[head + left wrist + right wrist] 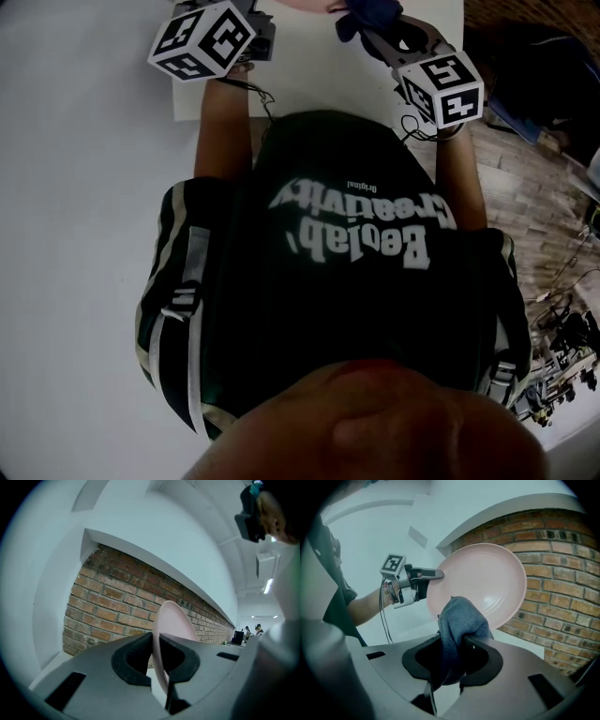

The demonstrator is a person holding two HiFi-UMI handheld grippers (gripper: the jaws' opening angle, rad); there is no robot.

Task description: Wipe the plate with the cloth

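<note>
A pale pink plate [480, 585] is held up off the table, tilted with its face toward the right gripper view. My left gripper [154, 656] is shut on the plate's rim [171, 630], seen edge-on between its jaws; the same gripper [417, 581] shows at the plate's left edge. A blue-grey cloth [461, 620] is bunched in my right gripper [452, 656], which is shut on it, and the cloth's top rests against the plate's lower face. In the head view both marker cubes, the left one [202, 39] and the right one [441, 86], and the cloth [370, 14] sit at the top edge.
A red brick wall [562, 573] stands behind the plate, under a white ledge. The white table [309, 84] lies below the grippers. Wood floor with cables and gear [562, 319] is at the person's right. The person's dark shirt [347, 281] fills most of the head view.
</note>
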